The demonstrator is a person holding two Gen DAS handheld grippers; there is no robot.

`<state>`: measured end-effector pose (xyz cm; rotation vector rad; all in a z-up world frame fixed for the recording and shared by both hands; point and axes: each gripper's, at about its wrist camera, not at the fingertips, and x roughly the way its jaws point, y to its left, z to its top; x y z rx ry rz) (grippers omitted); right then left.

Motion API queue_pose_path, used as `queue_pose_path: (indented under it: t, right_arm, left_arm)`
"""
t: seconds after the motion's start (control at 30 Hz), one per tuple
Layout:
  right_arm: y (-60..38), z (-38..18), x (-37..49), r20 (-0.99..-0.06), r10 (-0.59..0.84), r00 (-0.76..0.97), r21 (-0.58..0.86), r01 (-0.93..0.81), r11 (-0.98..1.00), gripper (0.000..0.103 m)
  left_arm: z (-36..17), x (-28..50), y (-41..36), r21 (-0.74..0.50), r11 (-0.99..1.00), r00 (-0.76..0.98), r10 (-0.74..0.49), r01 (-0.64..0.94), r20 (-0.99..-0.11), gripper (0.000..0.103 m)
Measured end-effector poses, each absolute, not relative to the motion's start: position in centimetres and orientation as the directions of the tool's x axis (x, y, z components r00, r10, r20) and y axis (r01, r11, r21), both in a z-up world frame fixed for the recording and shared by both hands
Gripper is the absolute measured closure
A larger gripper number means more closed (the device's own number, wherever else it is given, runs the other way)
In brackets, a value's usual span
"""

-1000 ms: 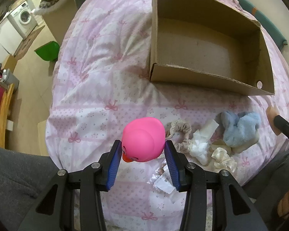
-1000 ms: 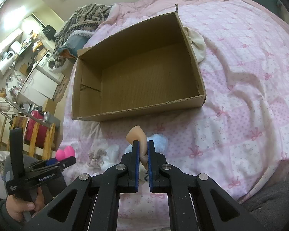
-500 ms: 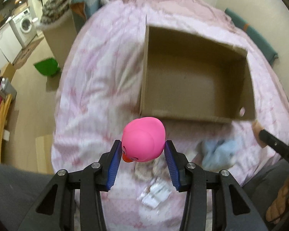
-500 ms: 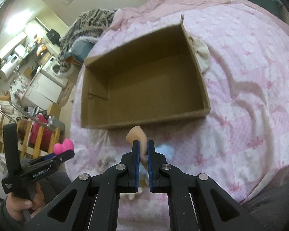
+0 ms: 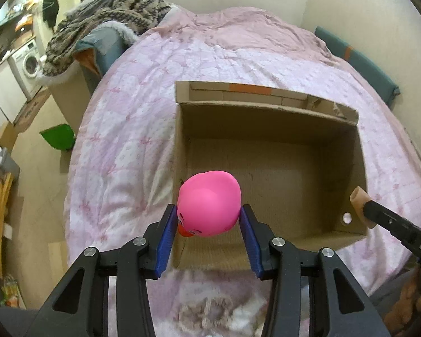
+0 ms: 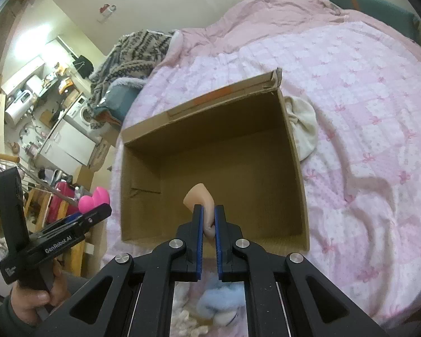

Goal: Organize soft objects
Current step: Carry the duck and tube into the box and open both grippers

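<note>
A bed [image 5: 132, 129] under a pink quilt printed with bows fills the room, with a washing machine [image 5: 29, 61] and kitchen clutter off to the left of both grippers. The left gripper [image 5: 209, 226] is clenched on a pink rubber duck [image 5: 209, 205], its blue pads pressing the duck's two sides. Just ahead of and below the duck lies an open cardboard box [image 5: 269, 112] with a bare floor; the duck hangs over the box's near left corner. To the right of this gripper, the other gripper's tip reaches over the box's near right corner. The right gripper [image 6: 208, 220] is squeezed tight on a beige squishy piece [image 6: 199, 199], which sticks up from between the narrow blue pads. Beyond it lies the cardboard box [image 6: 210, 106], the piece held over its near edge. Under this gripper, on the quilt, sit a fluffy blue item [image 6: 220, 300] and pale fabric bits. A cream cloth [image 6: 303, 126] lies against the box's right wall. At far left a hand [image 6: 33, 295] holds the left gripper's handle.
</note>
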<state>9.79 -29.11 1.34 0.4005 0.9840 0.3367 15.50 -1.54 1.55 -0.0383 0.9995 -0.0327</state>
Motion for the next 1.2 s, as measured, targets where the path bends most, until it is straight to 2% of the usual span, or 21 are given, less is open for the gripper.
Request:
queue_pose_path:
  t: [0.13,0.23,0.43,0.7,1.2]
  right_arm:
    - [-28.8,-1.0,10.2,-0.751,0.44,0.492,0.466,-0.077,0.882,0.094]
    - [-28.2,-1.9,10.4,-0.776,0.406,0.483,0.424,-0.079,0.902,0.094]
    - [-27.7,-2.8,10.7,-0.802,0.367,0.471,0.376,-0.078,0.923,0.094]
    - [-27.0,-3.6,10.9,-0.815,0.368,0.448,0.366,-0.094,0.926,0.094]
    - [-26.1,-4.0,11.3,-0.827,0.36,0.432,0.349,-0.106,0.931,0.094]
  left_arm:
    - [-1.2,15.9,-2.0,-0.068,0.997,0.522,-0.079,0.041,-0.849,0.061]
    - [-2.5,16.0,-2.0,-0.049,0.998,0.512,-0.062,0.039,-0.857,0.062]
    - [-2.6,16.5,-1.9,-0.045,0.998,0.52,-0.056,0.035,-0.852,0.061]
    - [-3.5,16.2,-3.1,-0.063,0.995,0.491,-0.093,0.077,-0.866,0.061]
    - [-4.1,16.3,-2.5,-0.058,0.997,0.487,-0.073,0.047,-0.87,0.061]
